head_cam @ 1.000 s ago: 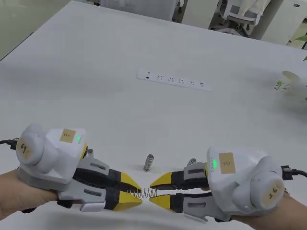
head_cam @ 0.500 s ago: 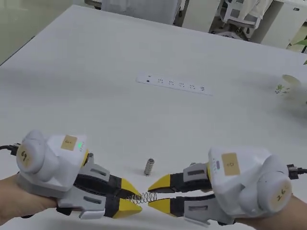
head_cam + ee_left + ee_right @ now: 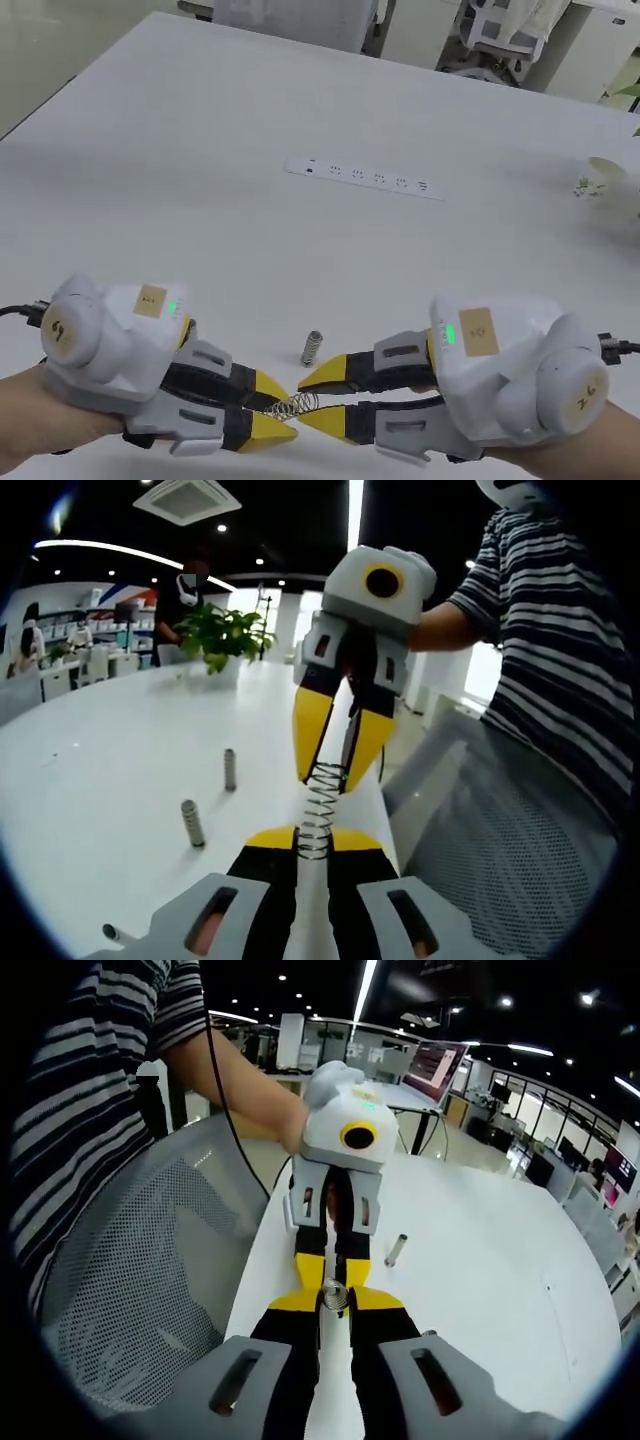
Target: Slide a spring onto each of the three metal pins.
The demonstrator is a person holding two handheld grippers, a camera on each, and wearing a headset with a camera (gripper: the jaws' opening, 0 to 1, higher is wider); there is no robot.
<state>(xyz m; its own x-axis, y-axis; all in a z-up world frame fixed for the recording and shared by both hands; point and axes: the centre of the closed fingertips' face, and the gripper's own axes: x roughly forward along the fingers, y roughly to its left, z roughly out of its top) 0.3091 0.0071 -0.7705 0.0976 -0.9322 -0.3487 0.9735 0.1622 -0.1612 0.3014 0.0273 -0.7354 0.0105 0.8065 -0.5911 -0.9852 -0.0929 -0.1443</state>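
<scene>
A thin wire spring (image 3: 291, 405) hangs just above the white table, with one end in each gripper. My left gripper (image 3: 282, 412) comes in from the left and my right gripper (image 3: 303, 400) from the right, yellow tips almost meeting. In the left gripper view the spring (image 3: 319, 810) runs from my own jaws up to the right gripper (image 3: 335, 772). The right gripper view has the spring (image 3: 336, 1298) end-on between its own tips, facing the left gripper (image 3: 333, 1260). One upright pin (image 3: 312, 347) stands just behind the tips. Two coil-wrapped pins (image 3: 192, 823) (image 3: 229, 769) stand to the left.
A white power strip (image 3: 365, 178) lies across the middle of the table (image 3: 200, 150). A paper cup (image 3: 600, 170) stands at the far right edge. A person in a striped shirt (image 3: 90, 1080) holds the grippers, and a grey mesh chair (image 3: 130, 1290) sits below.
The two grippers have closed in on each other a little, and the spring between them looks shorter and slightly tilted. The standing pin has not moved.
</scene>
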